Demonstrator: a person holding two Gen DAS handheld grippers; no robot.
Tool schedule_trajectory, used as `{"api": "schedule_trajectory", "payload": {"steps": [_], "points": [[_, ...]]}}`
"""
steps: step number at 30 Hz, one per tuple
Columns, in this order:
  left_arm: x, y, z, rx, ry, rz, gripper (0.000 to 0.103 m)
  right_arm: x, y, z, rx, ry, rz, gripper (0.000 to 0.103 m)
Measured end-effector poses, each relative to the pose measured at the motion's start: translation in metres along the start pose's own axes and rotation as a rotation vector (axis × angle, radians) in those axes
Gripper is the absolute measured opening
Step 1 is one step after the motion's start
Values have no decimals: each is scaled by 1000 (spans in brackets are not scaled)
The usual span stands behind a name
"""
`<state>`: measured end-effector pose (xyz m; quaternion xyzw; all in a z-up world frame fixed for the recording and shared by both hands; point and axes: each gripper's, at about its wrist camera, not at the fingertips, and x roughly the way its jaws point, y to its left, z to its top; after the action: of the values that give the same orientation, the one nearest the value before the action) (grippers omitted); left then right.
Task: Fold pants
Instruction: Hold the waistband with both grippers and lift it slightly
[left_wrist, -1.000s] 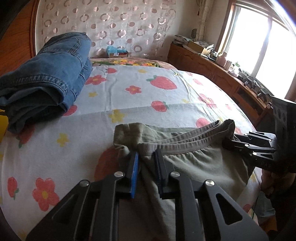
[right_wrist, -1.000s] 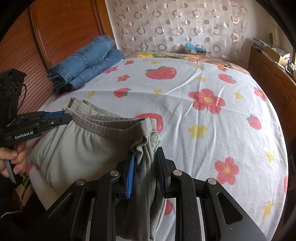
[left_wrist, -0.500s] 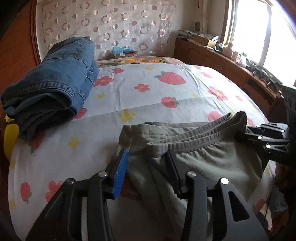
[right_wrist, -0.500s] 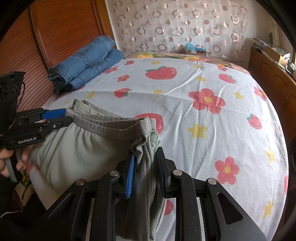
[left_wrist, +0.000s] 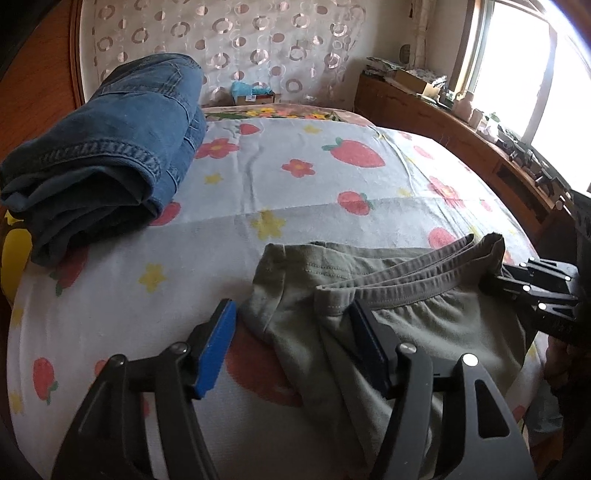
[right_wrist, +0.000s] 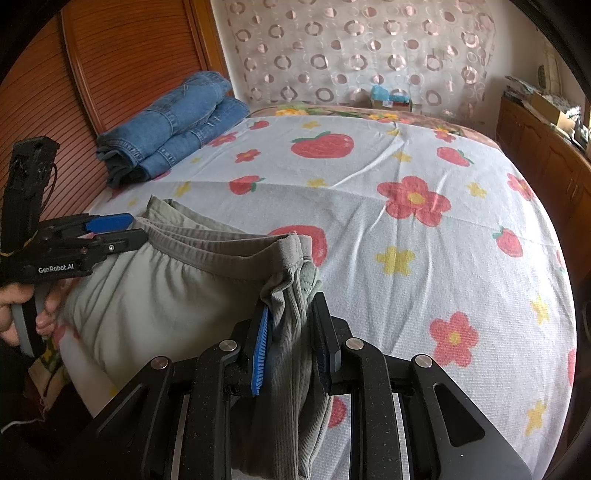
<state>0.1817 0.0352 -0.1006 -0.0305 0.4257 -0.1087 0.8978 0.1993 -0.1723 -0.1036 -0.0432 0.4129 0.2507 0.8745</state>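
Left wrist view: the pants (left_wrist: 406, 295), grey-green, lie bunched at the near edge of the bed (left_wrist: 295, 184), well apart from the jeans (left_wrist: 110, 147) folded by the headboard; the left gripper (left_wrist: 291, 343) is opening, its blue pad clear of the cloth on the bare sheet beside the pants, its other pad touching the waistband corner without pinching it, so that corner lies loose; the right gripper (right_wrist: 291, 332) is clamped on the far end of the waistband, with a bunch of fabric hanging down between its pads, and in the left view it shows at the right end of the pants (left_wrist: 532, 291)

Risks, as I judge them: with one corner let go, any pull from the right gripper could drag the pants sideways across the bed and skew the fold; the stacked waistband layers could slide apart; much of the cloth hangs over the bed edge, and its weight could draw the pants off

Against a second ago, the left pads were shut on the waistband corner and now stand wide, the corner dropped flat; the right grip is unchanged
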Motion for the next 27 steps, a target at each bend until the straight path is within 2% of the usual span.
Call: {"api": "schedule_trajectory", "payload": {"steps": [2, 7, 10, 18, 20, 27], "points": [[-1, 1, -1, -13, -9, -19, 61, 0, 0, 0, 1, 0, 1, 20], [-3, -3, -2, -14, -14, -78, 34, 0, 0, 0, 0, -1, 1, 20], [-6, -4, -3, -26, -20, -101, 24, 0, 0, 0, 1, 0, 5, 20], [-24, -6, -4, -47, -78, -159, 17, 0, 1, 1, 1, -3, 0, 19], [-27, -7, -5, -49, -87, -163, 16, 0, 4, 2, 1, 0, 11, 12], [-50, -17, -4, -14, -158, -160, 15, -16, 25, 6, -36, -55, -31, 9]]}}
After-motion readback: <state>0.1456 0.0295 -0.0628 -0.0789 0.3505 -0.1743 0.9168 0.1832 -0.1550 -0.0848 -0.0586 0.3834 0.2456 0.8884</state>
